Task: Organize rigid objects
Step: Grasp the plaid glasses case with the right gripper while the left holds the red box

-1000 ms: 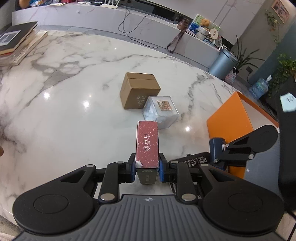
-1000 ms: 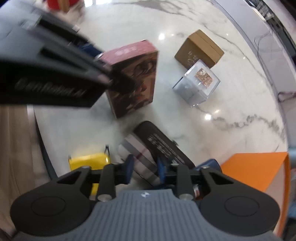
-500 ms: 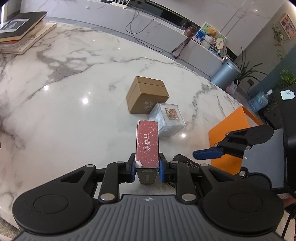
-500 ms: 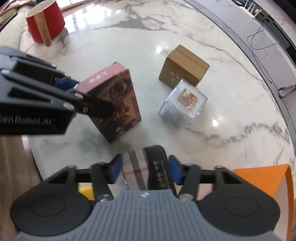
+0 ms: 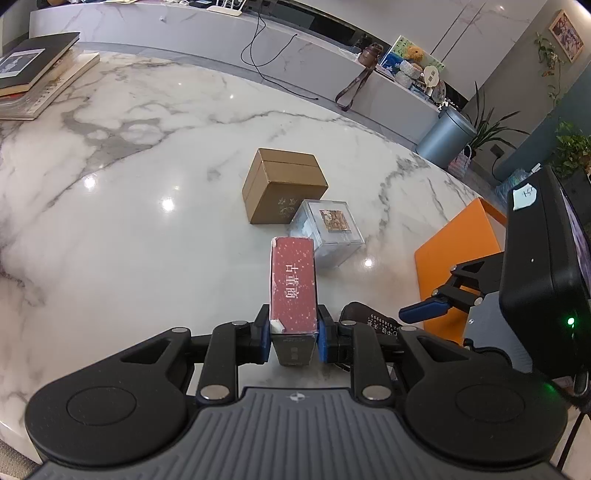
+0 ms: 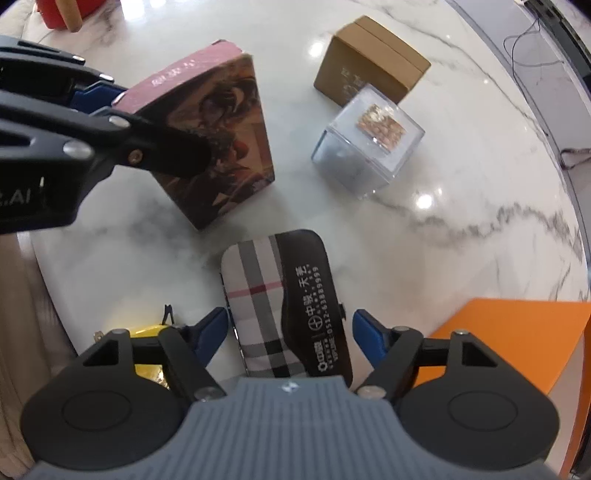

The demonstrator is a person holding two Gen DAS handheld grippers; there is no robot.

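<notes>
My left gripper is shut on the near end of a tall red box with a picture on its side; the red box stands upright on the marble table. My right gripper points down over a plaid and black glasses case lying flat on the table. Its jaws are opening, the case lies between them and the blue pads stand clear of its sides. A brown box and a clear cube box sit side by side just beyond.
An orange block lies right of the case, a yellow object at the table's near edge, a red pot at far left. Books are stacked at the table's far left. The marble table ends near both grippers.
The right gripper's jaws have spread from a close grip on the glasses case to wide apart, and the case now lies flat on the table. The left gripper still holds the red box.
</notes>
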